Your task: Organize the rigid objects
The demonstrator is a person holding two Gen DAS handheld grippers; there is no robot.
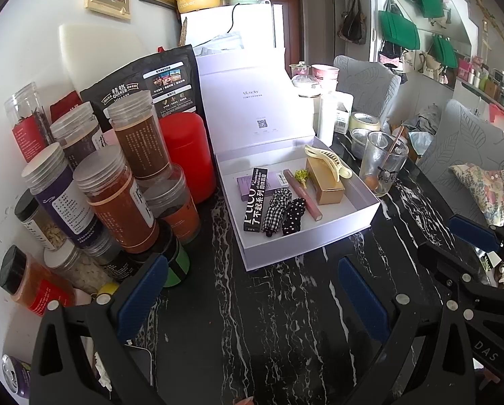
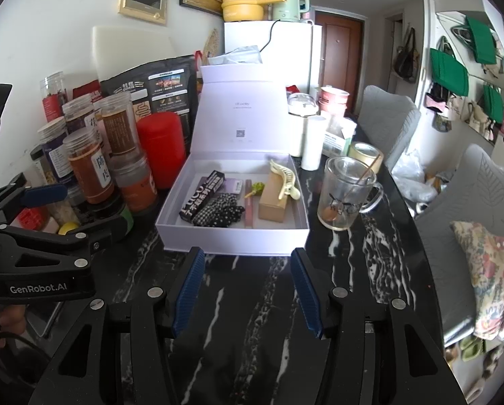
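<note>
A white gift box (image 1: 306, 246) (image 2: 235, 239) stands on the black marble table with its lid up. Inside lie a long black carton (image 1: 256, 199) (image 2: 201, 195), a purple box (image 1: 248, 185), a gold box (image 1: 324, 182) (image 2: 274, 202) with a cream hair claw (image 1: 329, 162) (image 2: 284, 179) resting on it, a pink tube (image 1: 302, 195) and two scrunchies (image 1: 282, 212) (image 2: 221, 214). My left gripper (image 1: 252, 290) (image 2: 70, 212) hovers open over bare table short of the box's near left corner. My right gripper (image 2: 247, 287) (image 1: 461, 246) hangs open just before the box's front wall, with nothing between its pads.
Stacked spice jars (image 1: 117, 195) (image 2: 90, 168) and a red canister (image 1: 184, 155) (image 2: 161, 148) crowd the table left of the box. A glass mug (image 1: 382, 165) (image 2: 346, 195) with a stirrer stands to its right, tape rolls and cups behind. Grey chairs (image 2: 471, 202) sit at the right.
</note>
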